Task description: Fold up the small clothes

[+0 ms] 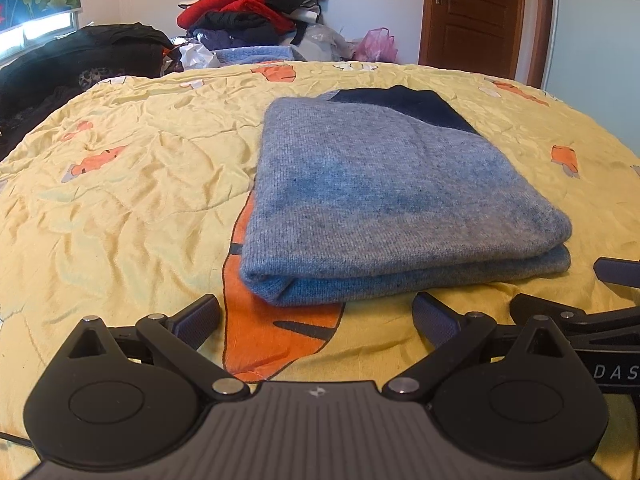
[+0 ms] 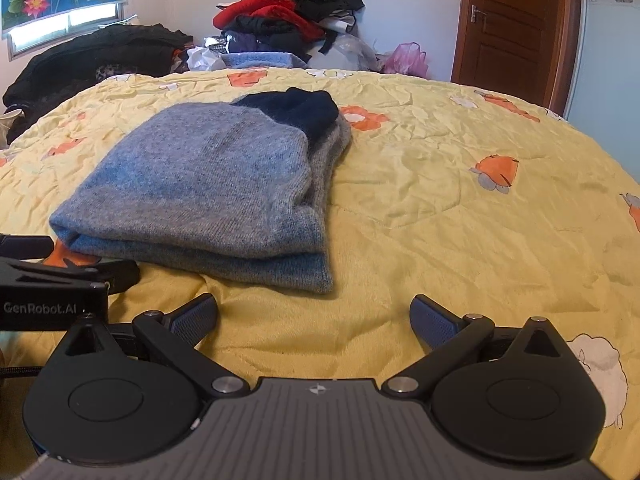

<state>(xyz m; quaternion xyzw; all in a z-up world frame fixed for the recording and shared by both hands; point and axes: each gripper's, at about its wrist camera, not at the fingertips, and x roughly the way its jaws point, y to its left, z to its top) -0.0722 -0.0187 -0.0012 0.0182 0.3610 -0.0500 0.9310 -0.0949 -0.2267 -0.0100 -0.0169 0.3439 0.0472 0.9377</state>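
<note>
1. Bedroom setting: you work over a wrinkled yellow bedspread printed with orange cartoon figures (image 1: 132, 184), with a heap of red, black and purple clothes (image 1: 256, 12) stacked at the far edge and a brown wooden door (image 1: 472, 16) behind.

2. Task item: the grey-blue knitted sweater with a dark navy collar section (image 1: 384, 184) lies flat on the bedspread, already doubled over so that a thick rounded fold faces you. Judged from that shape, the folding of this piece looks complete or close to it.

3. Left gripper (image 1: 316, 320): its jaws stand wide apart with nothing between them. It sits just short of the sweater's near fold, and the fold's left corner lies almost straight ahead of it.

4. Right gripper (image 2: 314, 318): its jaws are likewise spread and empty. Only bare bedspread lies between the pads; the sweater's near right corner sits ahead and slightly to the left.

5. Governing relation: the sweater's long axis runs away from you, toward the clothes heap, with the navy end farthest off. The two tools stand side by side, close to touching, at the near short edge. Your left hand faces the bulk of the bundle, while your right is offset past its right-hand edge.

6. Judgement: any further fold or lift would start from this near edge.
</note>
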